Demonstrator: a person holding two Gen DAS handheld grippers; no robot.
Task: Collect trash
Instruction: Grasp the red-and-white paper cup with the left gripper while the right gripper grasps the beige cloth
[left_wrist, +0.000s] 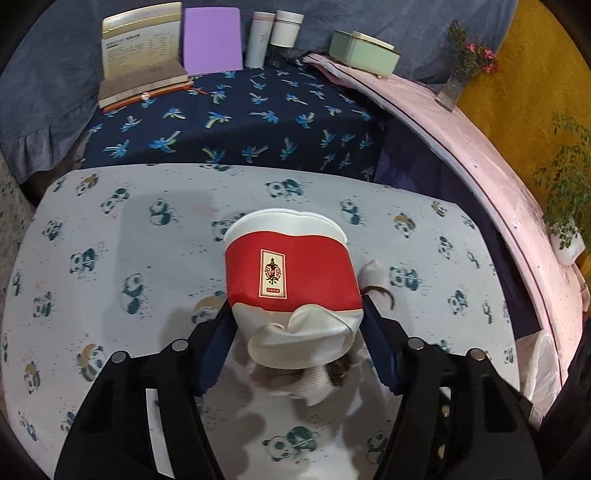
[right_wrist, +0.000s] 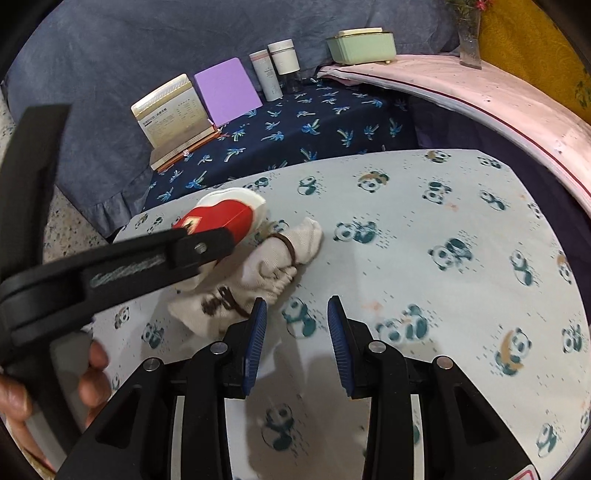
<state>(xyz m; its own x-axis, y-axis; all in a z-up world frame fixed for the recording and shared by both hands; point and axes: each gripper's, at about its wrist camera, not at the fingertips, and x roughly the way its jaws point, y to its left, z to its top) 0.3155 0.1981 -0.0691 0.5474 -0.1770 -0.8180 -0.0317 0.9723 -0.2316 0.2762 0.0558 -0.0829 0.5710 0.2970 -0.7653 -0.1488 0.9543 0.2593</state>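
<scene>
A crushed red-and-white paper cup lies on its side between the blue pads of my left gripper, which is shut on its squashed base. The cup also shows in the right wrist view, held just above the panda-print cloth. Under and beside it lies a white sock with brown trim, partly hidden in the left wrist view. My right gripper is open and empty over the cloth, just right of the sock.
Behind the panda cloth is a dark palm-print cloth with books, a purple notebook, two white bottles and a mint-green box. A pink board with a flower vase runs along the right.
</scene>
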